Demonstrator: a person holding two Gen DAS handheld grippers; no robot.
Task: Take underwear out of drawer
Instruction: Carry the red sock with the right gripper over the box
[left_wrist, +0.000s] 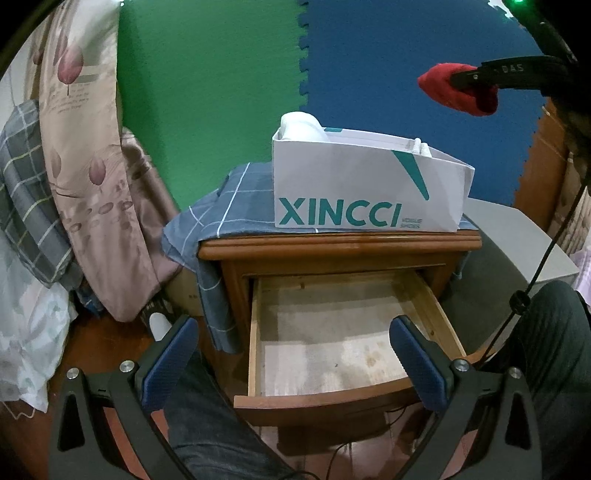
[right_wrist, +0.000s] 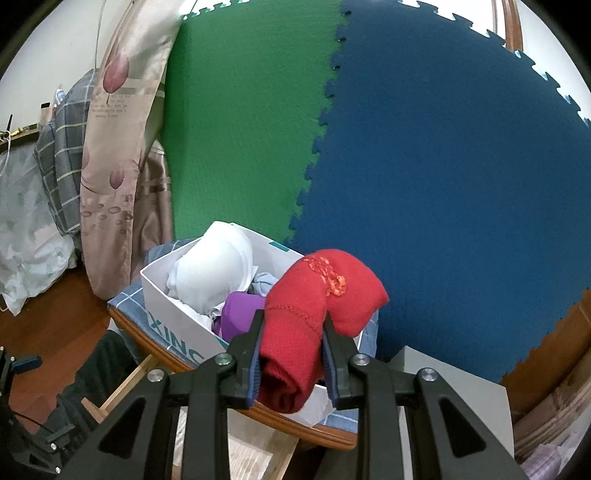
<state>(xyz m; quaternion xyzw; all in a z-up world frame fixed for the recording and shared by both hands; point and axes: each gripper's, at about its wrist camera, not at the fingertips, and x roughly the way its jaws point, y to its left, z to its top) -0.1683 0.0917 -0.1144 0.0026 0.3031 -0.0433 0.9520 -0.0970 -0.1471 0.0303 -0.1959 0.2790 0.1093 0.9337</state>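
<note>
The red underwear (right_wrist: 314, 314) is out of the drawer and up in the air, folded into a thick bundle with a patch of orange stitching on its top side. The right gripper (right_wrist: 291, 354) has it clamped: both blue-padded fingers (right_wrist: 255, 363) press into the cloth from either side, and the bundle bulges out ahead of them and droops a little beneath. Seen from the left wrist view, the same red bundle (left_wrist: 458, 90) hangs high at the right, above and well apart from the white box (left_wrist: 369, 184), in front of the blue foam mat (left_wrist: 406, 55).

Just below the held bundle in the right wrist view, the white box holds other clothing: a white bra (right_wrist: 214, 266), a purple piece (right_wrist: 240, 314) and a pale blue piece (right_wrist: 264, 282). The box stands on a blue checked cloth (left_wrist: 229, 206) that covers the top of the wooden nightstand (left_wrist: 332, 247) and hangs down its left side.

The drawer (left_wrist: 332, 332) is pulled out, its pale wooden bottom bare. The left gripper (left_wrist: 295, 354) hovers in front of it with its jaws spread wide and nothing between them.

Behind the nightstand a green foam mat (left_wrist: 207, 74) joins the blue one. To the left lie a floral quilt (left_wrist: 85, 147) and a grey plaid blanket (left_wrist: 22, 184). The person's legs in dark trousers (left_wrist: 546, 350) show on both sides of the drawer.
</note>
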